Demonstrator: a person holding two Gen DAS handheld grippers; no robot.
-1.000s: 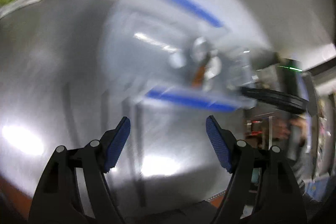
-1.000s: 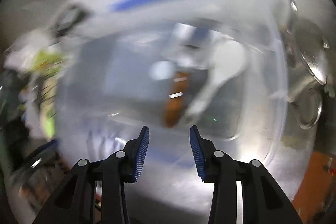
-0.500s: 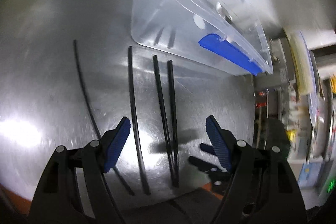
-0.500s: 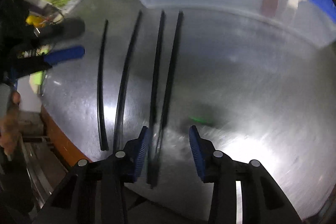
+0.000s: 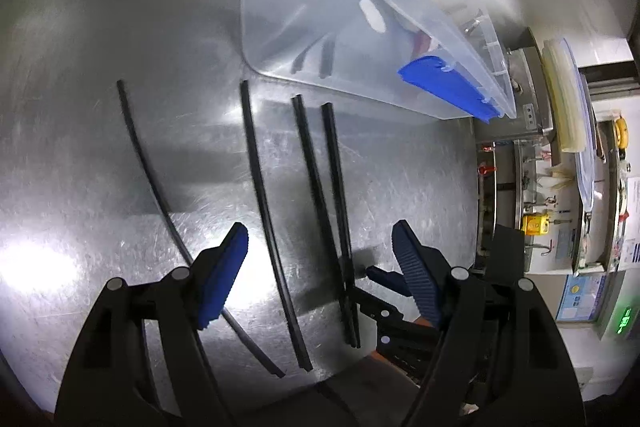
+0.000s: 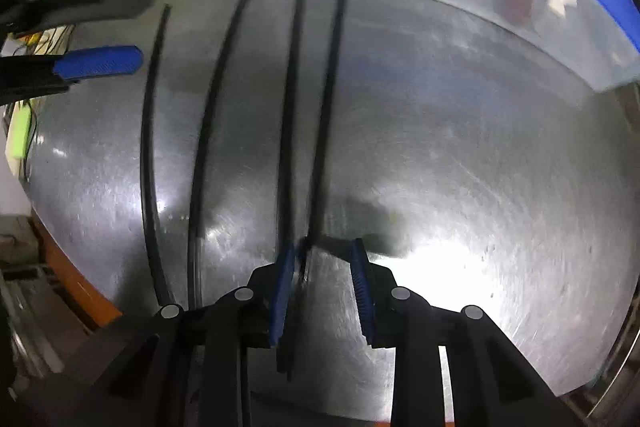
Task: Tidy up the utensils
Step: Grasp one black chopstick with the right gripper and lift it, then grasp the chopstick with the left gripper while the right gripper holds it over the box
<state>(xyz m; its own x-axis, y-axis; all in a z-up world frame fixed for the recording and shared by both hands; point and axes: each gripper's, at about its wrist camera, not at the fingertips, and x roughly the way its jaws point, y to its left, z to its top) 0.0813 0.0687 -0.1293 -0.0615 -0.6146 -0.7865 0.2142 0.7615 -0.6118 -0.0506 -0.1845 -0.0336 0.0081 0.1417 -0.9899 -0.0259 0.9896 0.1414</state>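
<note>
Steel counter (image 5: 100, 147) is bearing four loose chopsticks (image 6: 200, 107); you are hovering your parted right gripper (image 6: 322, 287) over two, left gripper (image 5: 320, 267) gaping, bin (image 5: 320, 27) waiting.

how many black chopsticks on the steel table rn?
4 long thin black chopsticks, side by side on the steel table: far left, second, and a converging right-hand pair, near ends at the right gripper. None visibly hidden.

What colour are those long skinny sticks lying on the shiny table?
Black. The four long thin chopsticks on the steel table show best in the right wrist view.
</note>
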